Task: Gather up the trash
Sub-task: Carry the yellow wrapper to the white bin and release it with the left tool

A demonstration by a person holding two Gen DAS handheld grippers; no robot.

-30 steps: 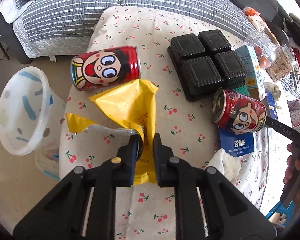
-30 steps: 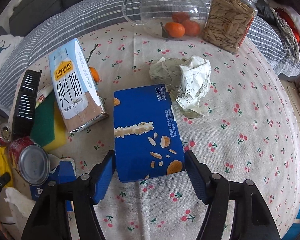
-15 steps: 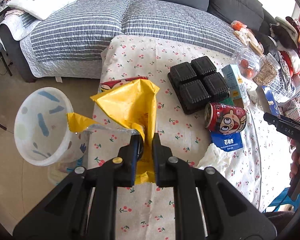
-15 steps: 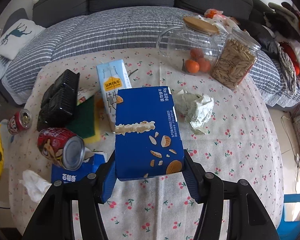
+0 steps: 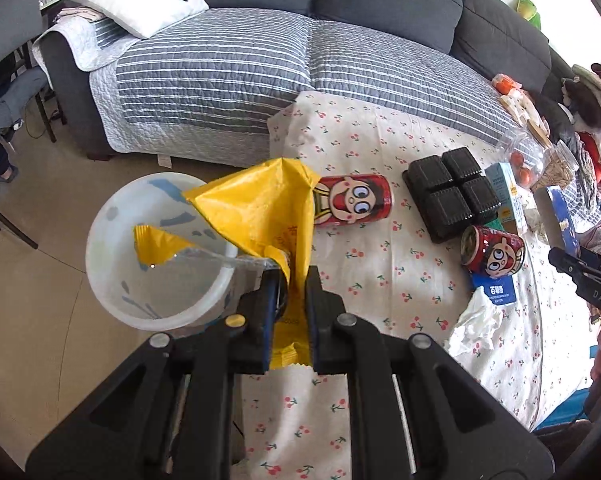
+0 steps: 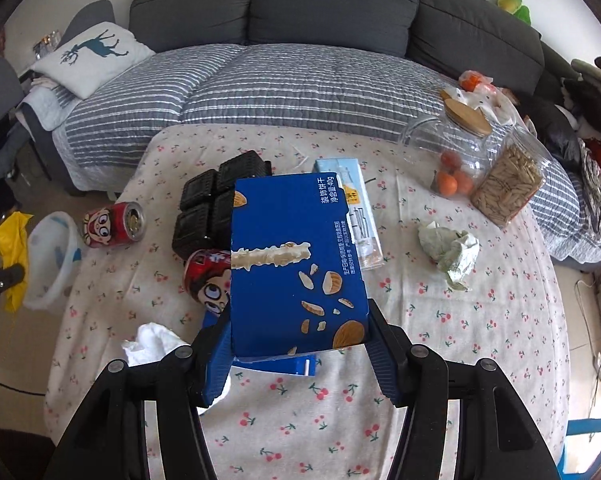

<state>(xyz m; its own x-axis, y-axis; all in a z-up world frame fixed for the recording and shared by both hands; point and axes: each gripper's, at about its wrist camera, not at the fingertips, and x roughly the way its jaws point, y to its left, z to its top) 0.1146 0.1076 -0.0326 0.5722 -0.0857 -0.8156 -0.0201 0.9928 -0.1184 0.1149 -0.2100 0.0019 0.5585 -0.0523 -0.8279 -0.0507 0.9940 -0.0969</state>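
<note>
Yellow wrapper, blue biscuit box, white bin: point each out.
yellow wrapper [image 5: 260,216], left wrist view, on its broad creased face.
blue biscuit box [image 6: 296,268], right wrist view, on its printed front.
white bin [image 5: 112,280], left wrist view, on its inner wall.

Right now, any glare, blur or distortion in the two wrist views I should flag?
Left wrist: strong fisheye bend with dark corners; window blown out at top right; a small glint on the yellow wrapper held in the left gripper; no motion blur. Right wrist: same barrel distortion and vignette; even daylight, soft shadows; blue box in the right gripper is sharp, print readable.
</note>
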